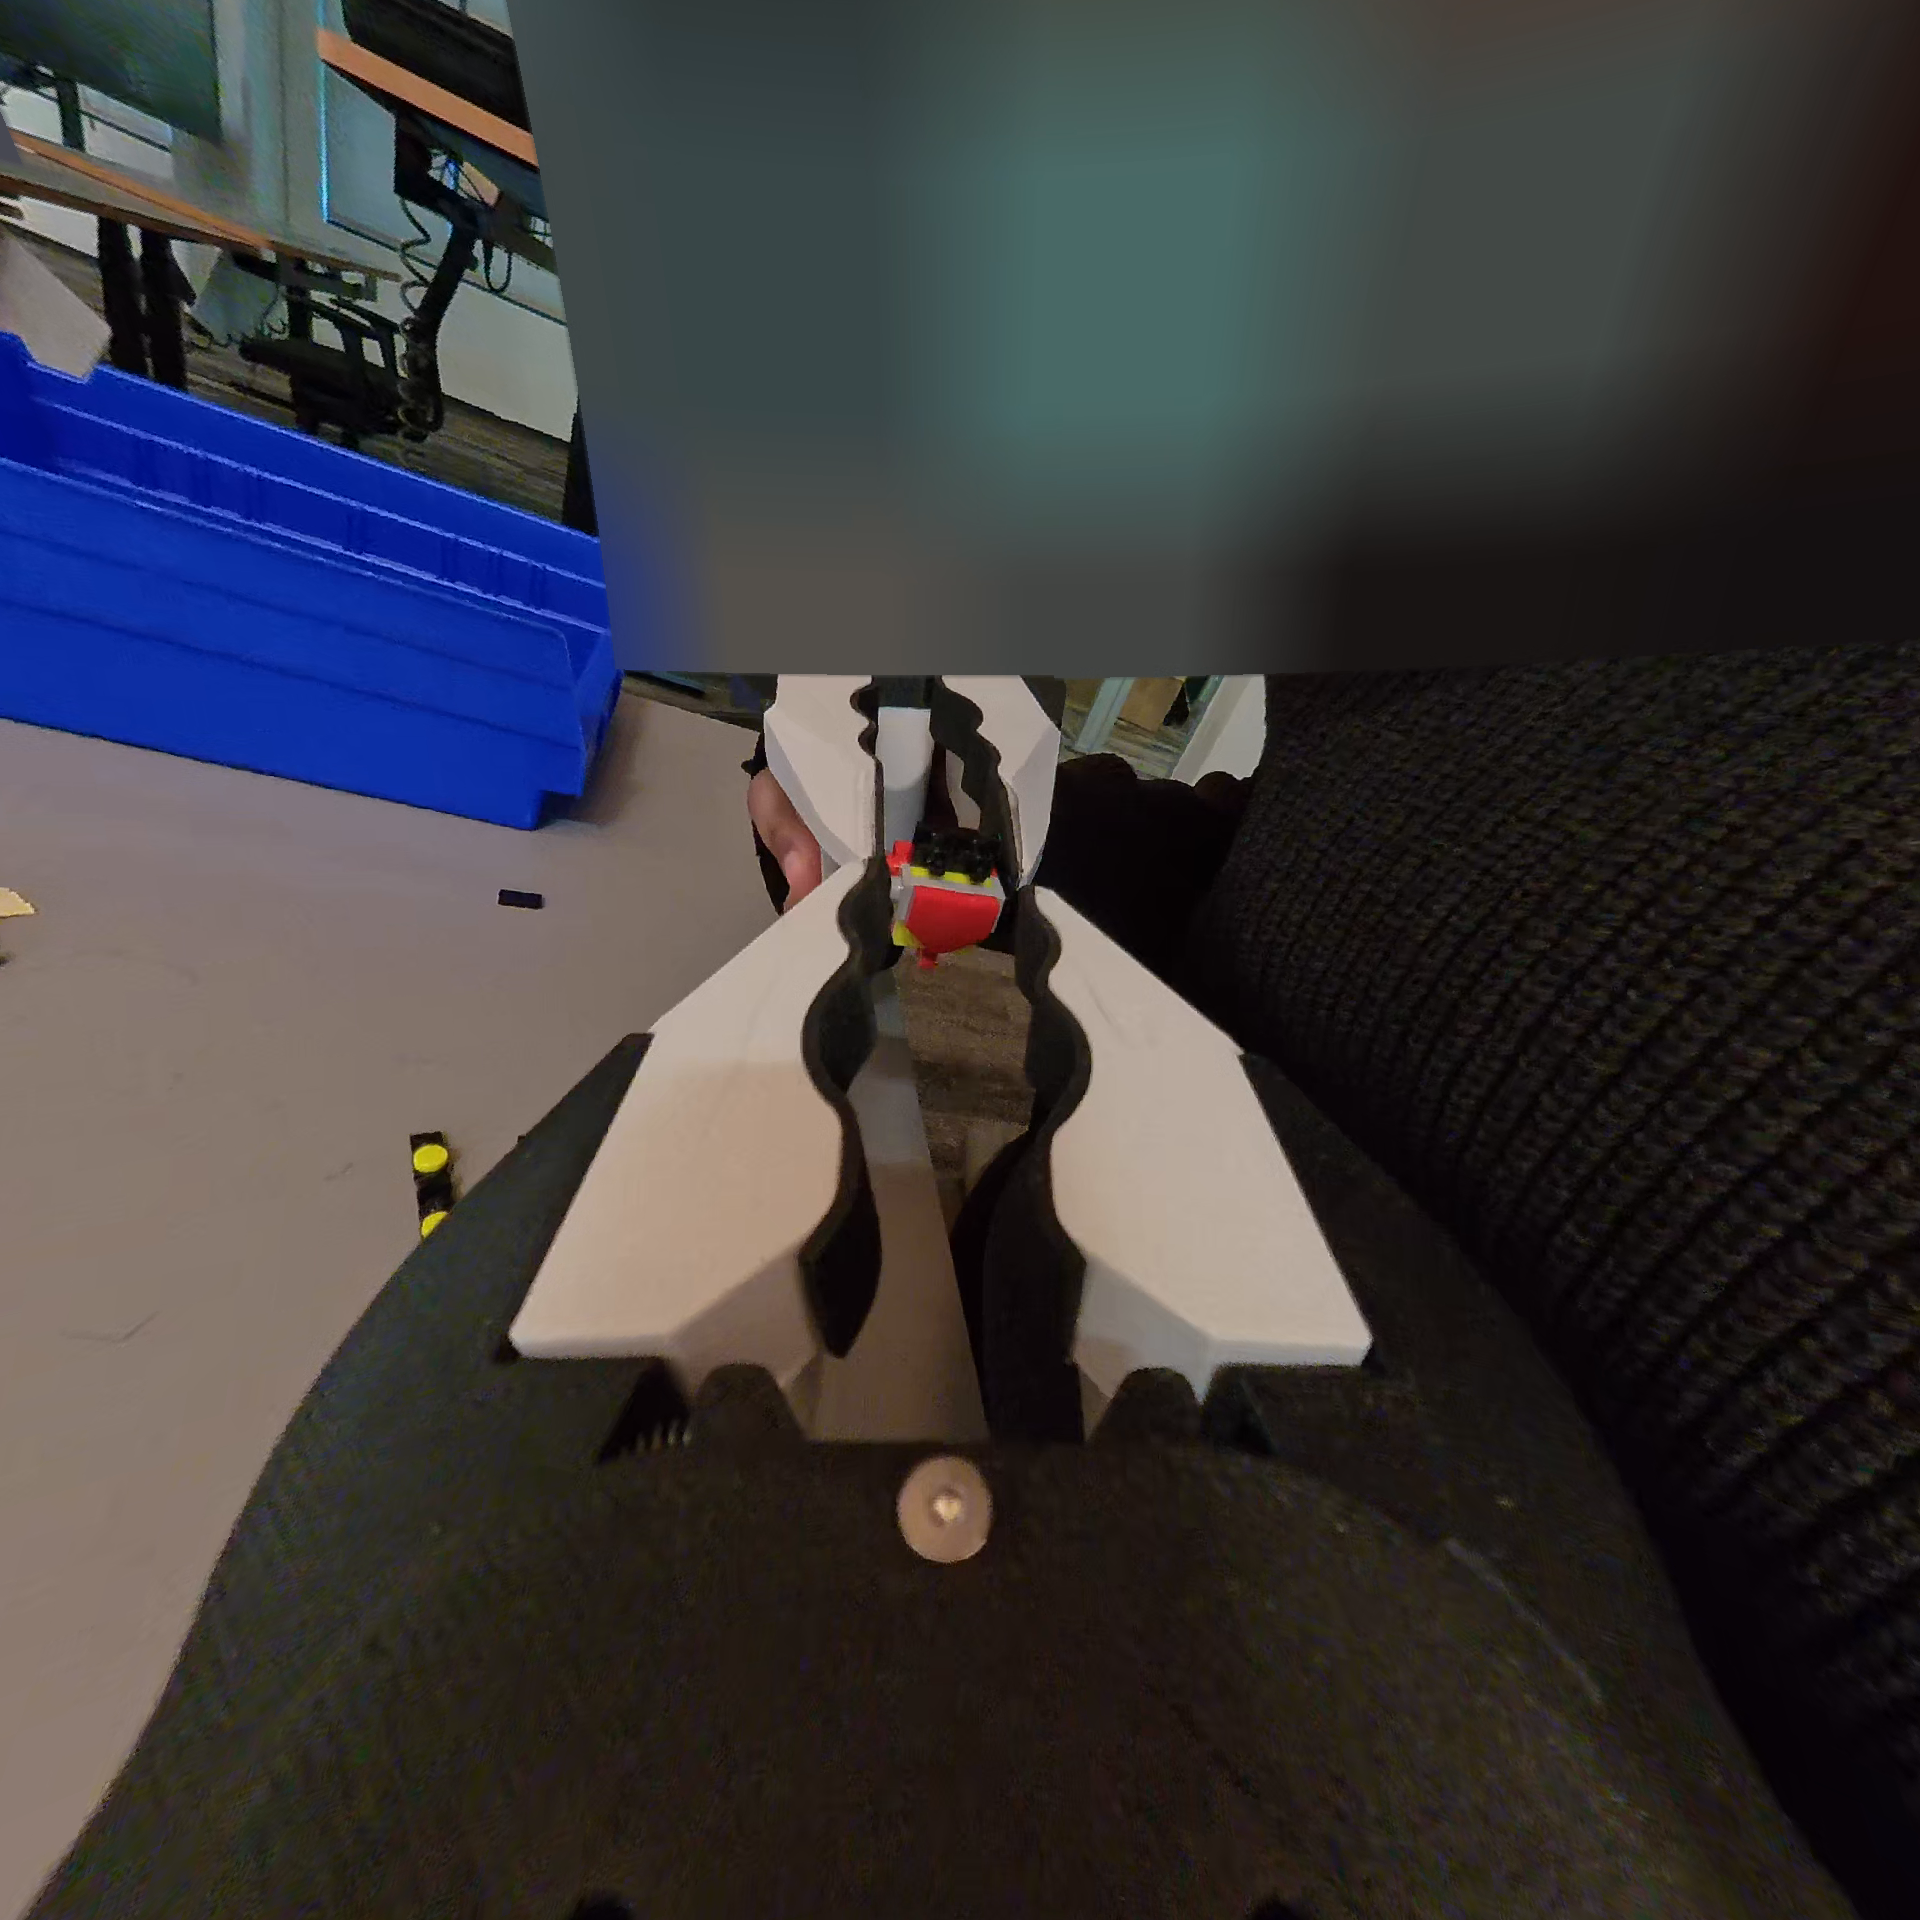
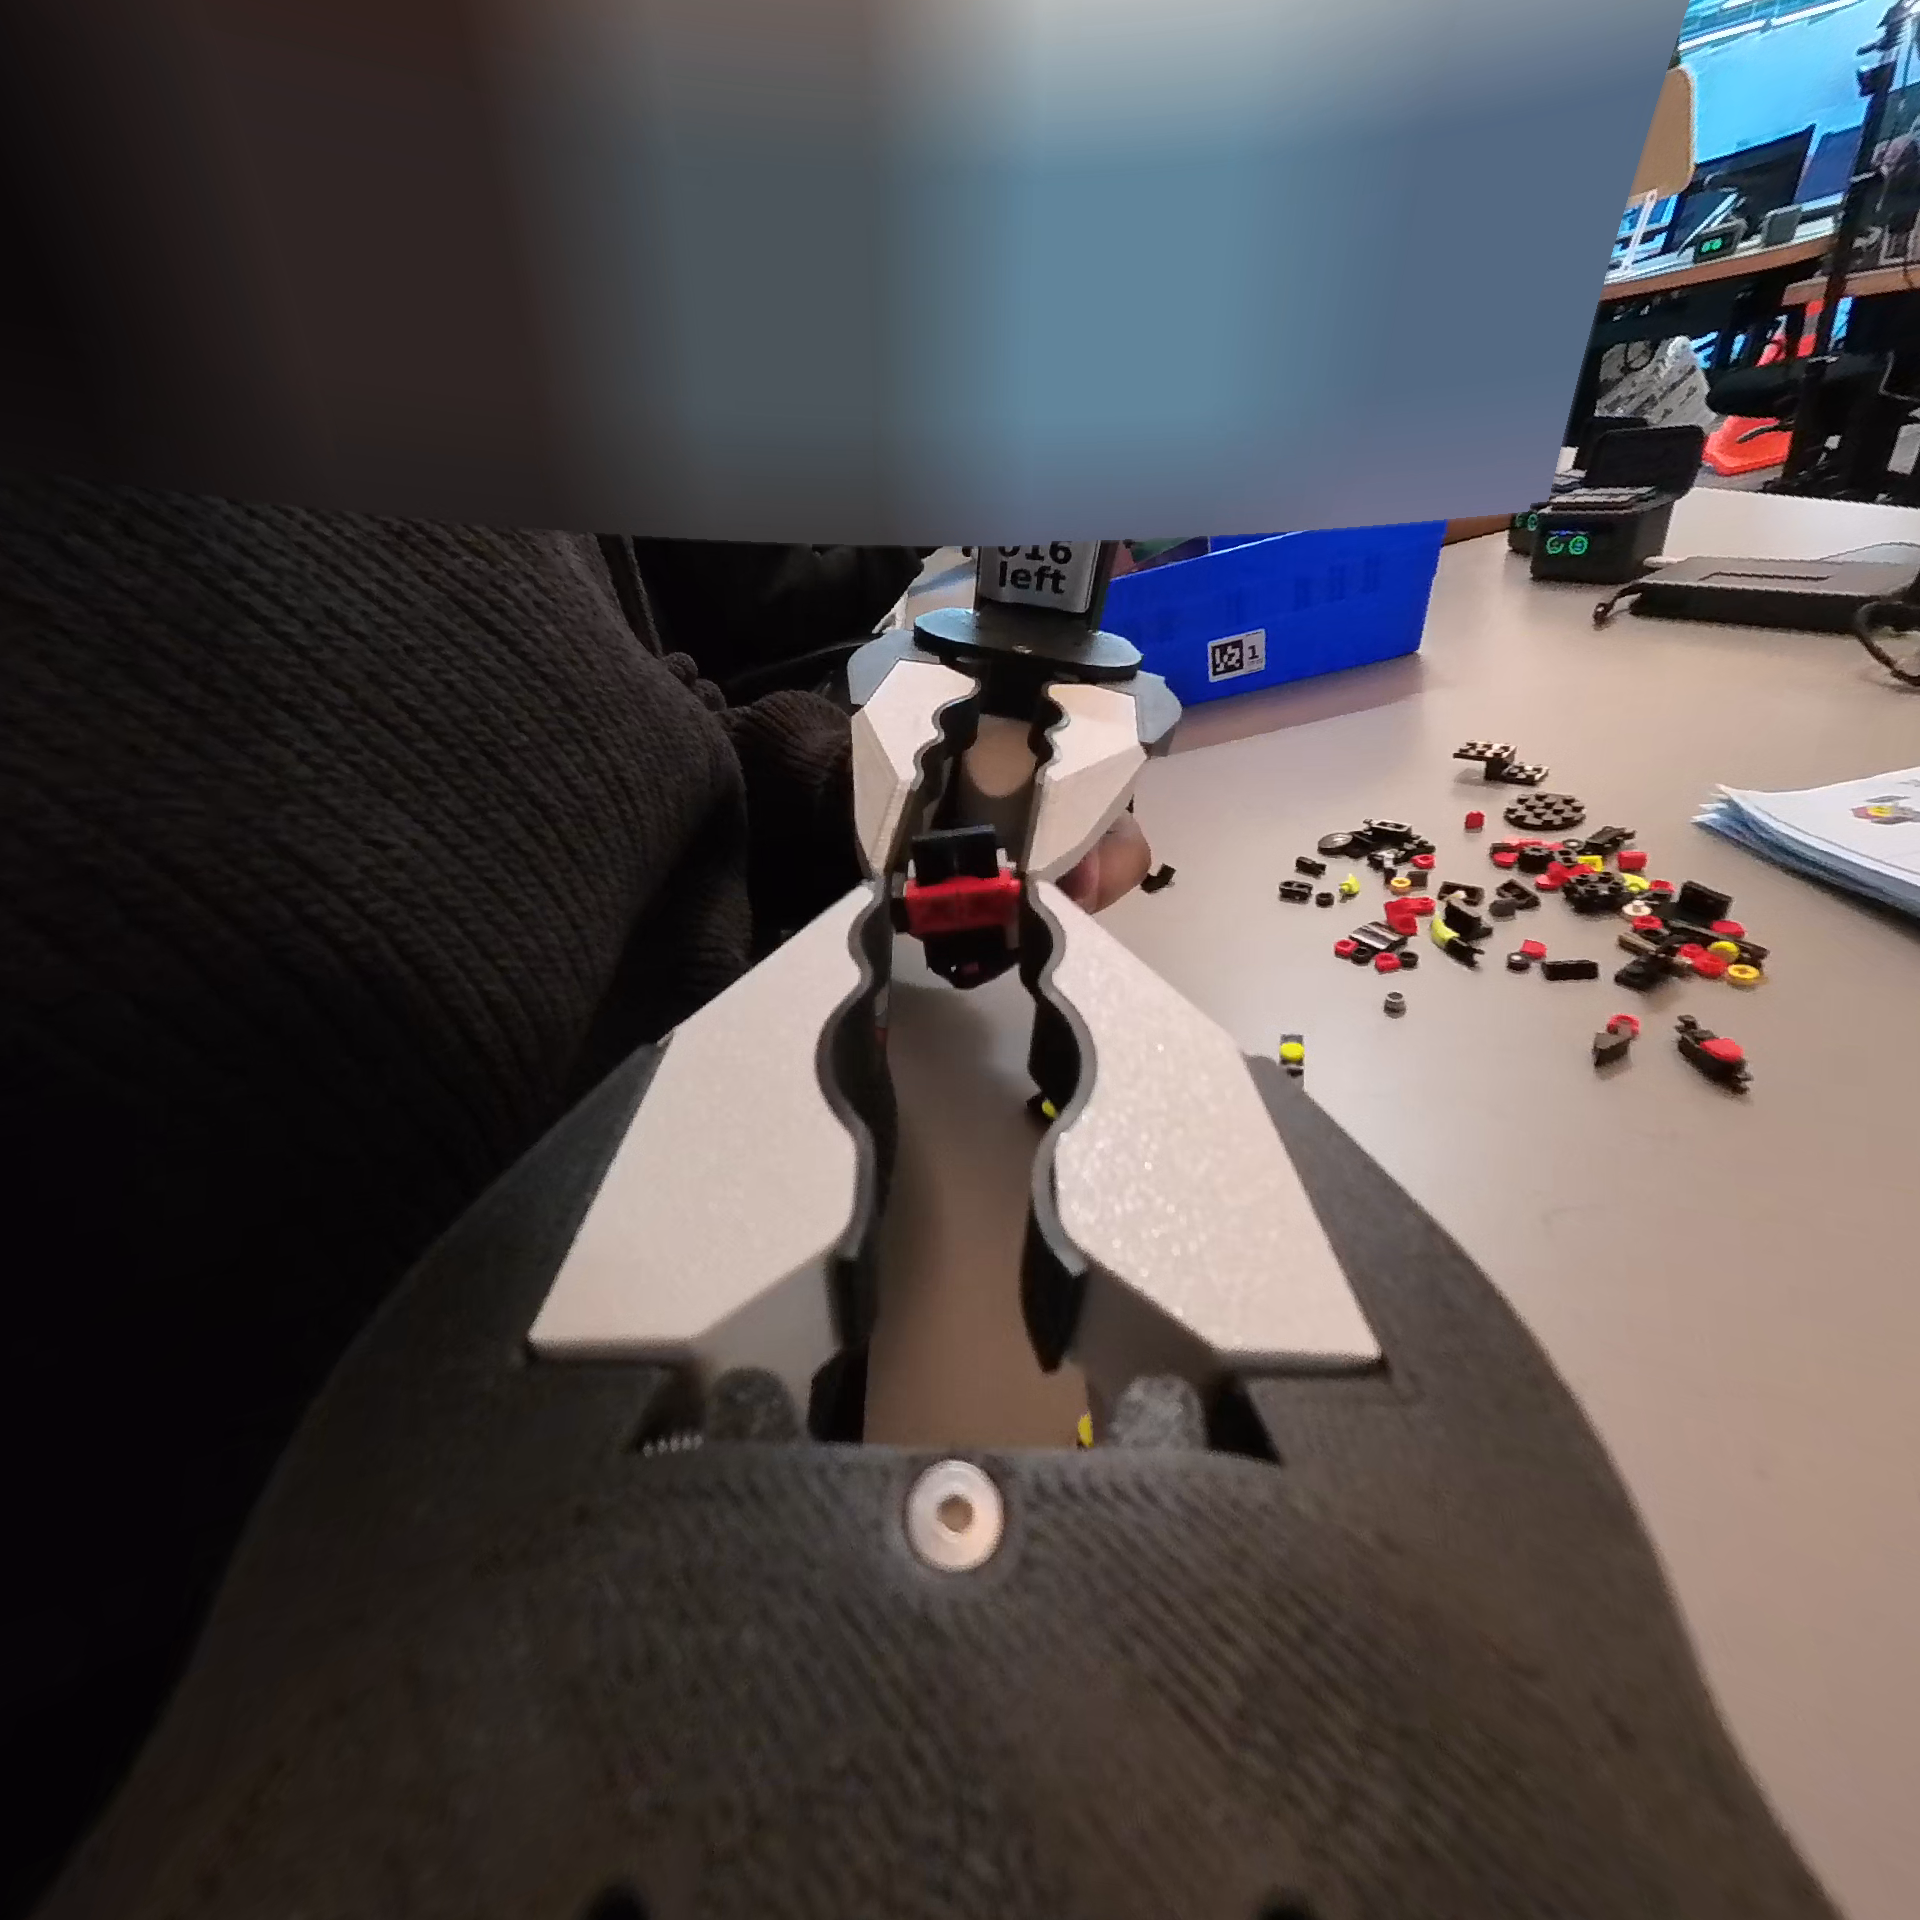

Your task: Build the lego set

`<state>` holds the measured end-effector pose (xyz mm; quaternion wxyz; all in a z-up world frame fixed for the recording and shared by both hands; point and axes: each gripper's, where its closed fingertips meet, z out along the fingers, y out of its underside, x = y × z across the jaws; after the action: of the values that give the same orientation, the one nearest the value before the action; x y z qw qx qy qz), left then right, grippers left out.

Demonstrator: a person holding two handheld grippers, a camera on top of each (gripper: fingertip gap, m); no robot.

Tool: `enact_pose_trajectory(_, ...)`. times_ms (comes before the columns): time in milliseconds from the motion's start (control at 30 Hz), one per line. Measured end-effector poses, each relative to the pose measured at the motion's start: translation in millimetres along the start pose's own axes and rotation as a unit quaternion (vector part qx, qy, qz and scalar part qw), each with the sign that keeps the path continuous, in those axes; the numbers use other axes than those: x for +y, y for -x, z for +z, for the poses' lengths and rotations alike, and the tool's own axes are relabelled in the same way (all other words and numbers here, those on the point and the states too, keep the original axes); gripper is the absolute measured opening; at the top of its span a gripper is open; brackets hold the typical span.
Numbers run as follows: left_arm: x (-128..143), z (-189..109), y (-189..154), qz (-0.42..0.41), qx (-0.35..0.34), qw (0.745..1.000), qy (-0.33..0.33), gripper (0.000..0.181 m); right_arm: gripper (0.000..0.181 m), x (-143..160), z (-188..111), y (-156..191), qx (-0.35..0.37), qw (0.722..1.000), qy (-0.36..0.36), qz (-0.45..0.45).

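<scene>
A small lego assembly of red, grey, black and yellow parts hangs in the air above the grey table's edge. My left gripper is shut on it at the fingertips. In the right wrist view the assembly shows red and black, and my right gripper is shut on it from the opposite side. The two grippers face each other tip to tip; the right gripper shows beyond the assembly in the left wrist view, and the left gripper in the right wrist view.
A blue bin stands at the back of the table. A pile of loose red, black and yellow pieces lies to the right, beside an instruction booklet. A black piece with yellow studs lies near. A black knit sleeve is close. The grippers are tip to tip, or close to it.
</scene>
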<state>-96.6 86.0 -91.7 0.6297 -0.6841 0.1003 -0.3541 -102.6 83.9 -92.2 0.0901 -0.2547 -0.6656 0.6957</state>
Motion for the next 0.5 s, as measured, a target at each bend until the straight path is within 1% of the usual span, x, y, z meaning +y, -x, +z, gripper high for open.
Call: enact_pose_trajectory(500, -2.1, 0.9, -0.2, -0.011, 0.002, 1.0, -0.008, 0.02, 0.022, -1.5, -1.0, 0.8, 0.0, 1.0, 0.001, -0.006)
